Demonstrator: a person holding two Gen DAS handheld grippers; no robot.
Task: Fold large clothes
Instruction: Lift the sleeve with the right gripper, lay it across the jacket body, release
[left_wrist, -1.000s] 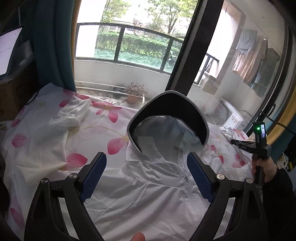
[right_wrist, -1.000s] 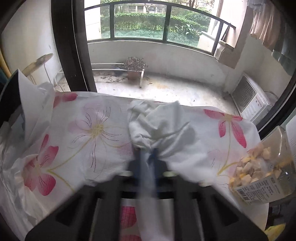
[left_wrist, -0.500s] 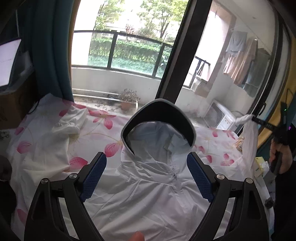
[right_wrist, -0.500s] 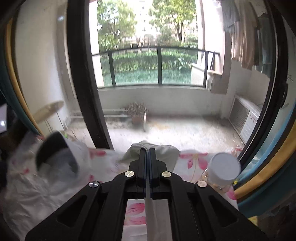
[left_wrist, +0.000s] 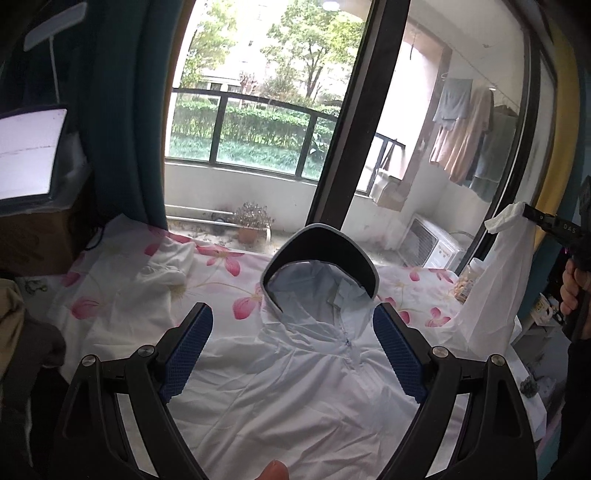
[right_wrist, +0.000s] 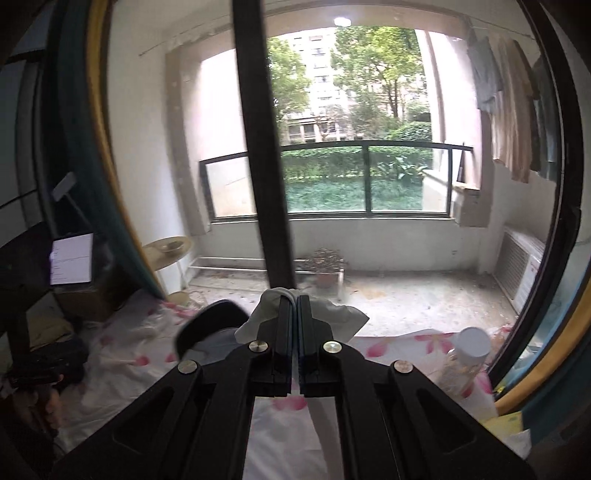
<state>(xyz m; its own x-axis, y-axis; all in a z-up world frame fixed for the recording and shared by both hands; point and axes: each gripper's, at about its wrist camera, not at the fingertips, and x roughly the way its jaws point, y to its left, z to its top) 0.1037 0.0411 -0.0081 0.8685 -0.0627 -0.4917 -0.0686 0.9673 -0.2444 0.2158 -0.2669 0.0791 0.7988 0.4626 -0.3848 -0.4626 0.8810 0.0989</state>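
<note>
A white hooded jacket lies front up on a flowered sheet. Its dark-brimmed hood points toward the window. My left gripper hovers open above the chest, with nothing between its blue pads. At the right edge of the left wrist view, my right gripper holds the sleeve cuff high, so the sleeve hangs in a taut drape. In the right wrist view the right gripper is shut on that white cuff, with the hood below on the left.
A clear jar with a white lid stands on the sheet's right corner. The other sleeve lies bunched at the left. A lit screen sits on a box at the left. A dark window post rises behind the bed.
The right gripper has risen well above the sheet with the cuff in it, pulling the sleeve up. The left gripper has drawn back and up a little and stays open.
</note>
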